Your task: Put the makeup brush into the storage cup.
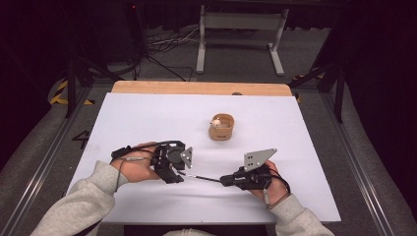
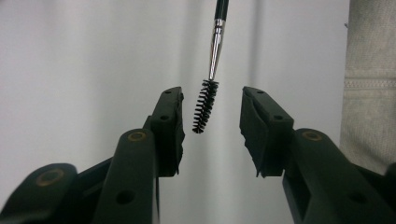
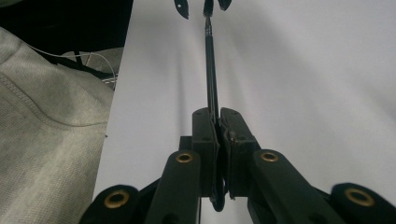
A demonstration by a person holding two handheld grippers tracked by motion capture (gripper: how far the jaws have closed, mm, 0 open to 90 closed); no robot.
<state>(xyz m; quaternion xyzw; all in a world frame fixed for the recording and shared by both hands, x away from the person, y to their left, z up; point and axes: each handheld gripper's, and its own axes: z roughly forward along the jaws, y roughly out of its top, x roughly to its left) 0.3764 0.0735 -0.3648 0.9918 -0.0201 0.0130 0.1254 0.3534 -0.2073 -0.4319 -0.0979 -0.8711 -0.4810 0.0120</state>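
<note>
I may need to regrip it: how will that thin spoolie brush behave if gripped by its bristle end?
The spoolie brush looks light and stiff: the right gripper holds it out level without sag. Its spiral bristles would probably flex and slip between the left gripper pads.

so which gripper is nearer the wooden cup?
Left. The left gripper sits below-left of the wooden cup; the right gripper, shut on the spoolie wand, is farther below.

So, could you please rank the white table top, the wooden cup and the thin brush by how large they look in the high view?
Largest to smallest:
1. The white table top, by far the largest.
2. The wooden cup and the thin brush come close: the cup is bulkier, the brush longer but very slender, so I would not rank them.
</note>
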